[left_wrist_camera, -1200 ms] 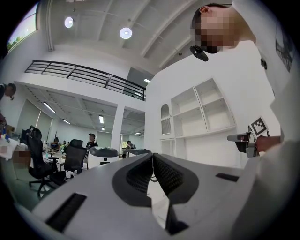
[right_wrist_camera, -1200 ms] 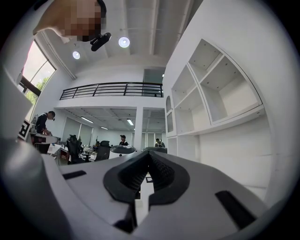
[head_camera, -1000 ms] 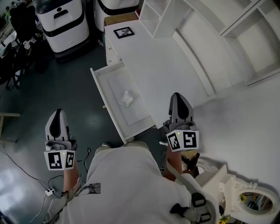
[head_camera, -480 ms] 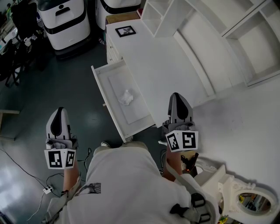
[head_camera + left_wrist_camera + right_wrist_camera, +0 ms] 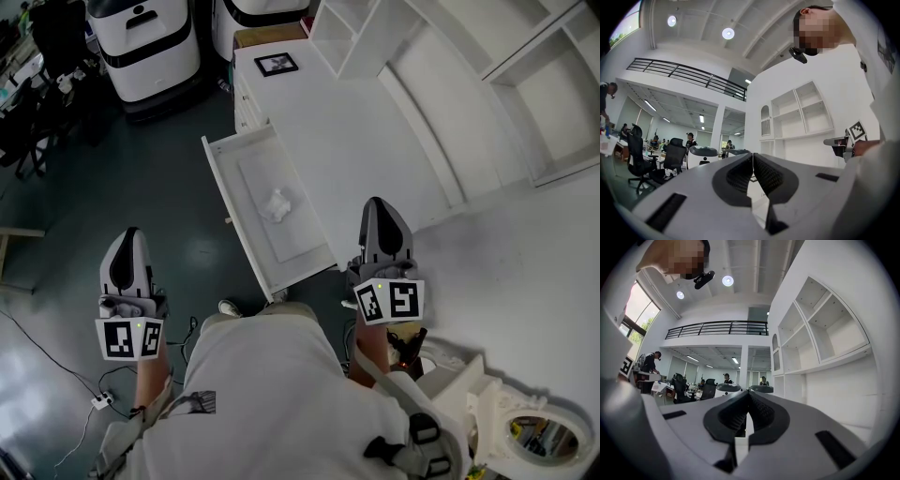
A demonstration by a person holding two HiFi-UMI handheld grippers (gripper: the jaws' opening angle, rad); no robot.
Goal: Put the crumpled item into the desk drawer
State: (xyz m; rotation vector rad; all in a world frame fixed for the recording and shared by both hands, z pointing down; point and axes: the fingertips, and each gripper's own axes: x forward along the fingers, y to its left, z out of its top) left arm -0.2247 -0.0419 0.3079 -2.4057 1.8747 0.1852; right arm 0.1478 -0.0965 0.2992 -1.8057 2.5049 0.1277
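In the head view, the crumpled item is lying inside the open desk drawer, near its middle, at twelve o'clock from the person's torso. The drawer is sticking out of the white desk toward eight o'clock. The left gripper is hovering over the dark floor at eight o'clock in the frame, well apart from the drawer. The right gripper is hanging over the desk's near edge, at three o'clock from the crumpled item. A framed marker card is sitting on the desk at twelve o'clock.

In the left gripper view, the jaws are pressing together with nothing between them, and the right gripper is showing at three o'clock.

In the right gripper view, the jaws are likewise meeting, empty, with white shelves rising at two o'clock.
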